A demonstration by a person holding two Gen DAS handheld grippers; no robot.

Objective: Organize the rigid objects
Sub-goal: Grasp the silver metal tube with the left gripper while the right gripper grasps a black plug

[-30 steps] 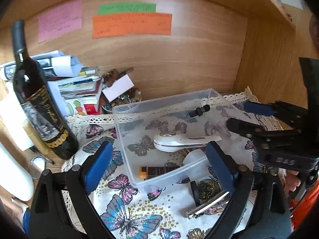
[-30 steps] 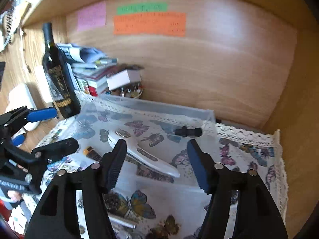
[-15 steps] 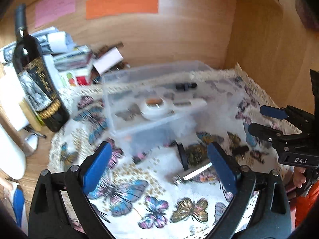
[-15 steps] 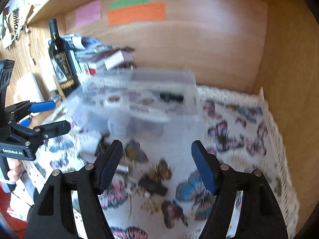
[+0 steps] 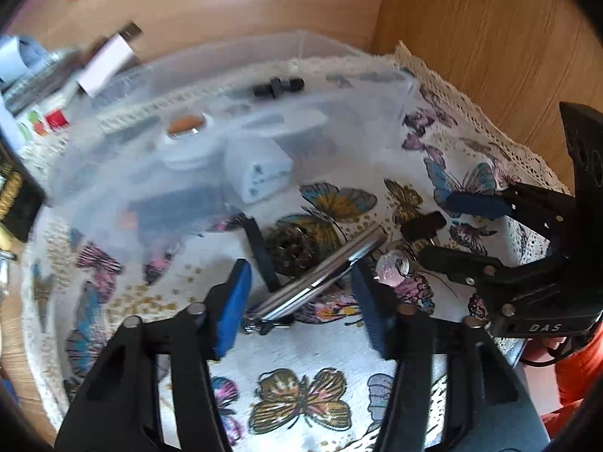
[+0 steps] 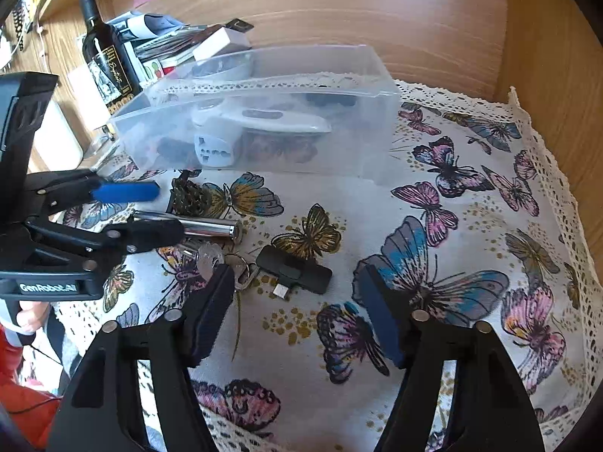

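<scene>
A clear plastic bin (image 6: 380, 120) (image 5: 320, 49) on the butterfly cloth holds a white handheld device (image 6: 264, 120), a white plug adapter (image 6: 216, 148) and small dark items. In front of it lie a silver metal cylinder (image 6: 213, 228) (image 5: 320, 275), a dark round ornament (image 6: 188, 197) (image 5: 290, 248), keys (image 6: 211, 260) and a black USB dongle (image 6: 296, 269) (image 5: 424, 226). My left gripper (image 5: 297, 301) is open, its fingers on either side of the silver cylinder. My right gripper (image 6: 294, 312) is open just in front of the black dongle.
A wine bottle (image 6: 107, 64), stacked books and papers (image 6: 169, 45) and a white box (image 6: 213, 47) stand behind the bin at the left. Wooden walls (image 6: 546, 75) close the back and right. The cloth's lace edge (image 6: 539, 139) runs along the right.
Both grippers have dropped and pulled back from the bin towards the loose items on the cloth. The left gripper now straddles the silver cylinder; the right gripper is close over the dongle.
</scene>
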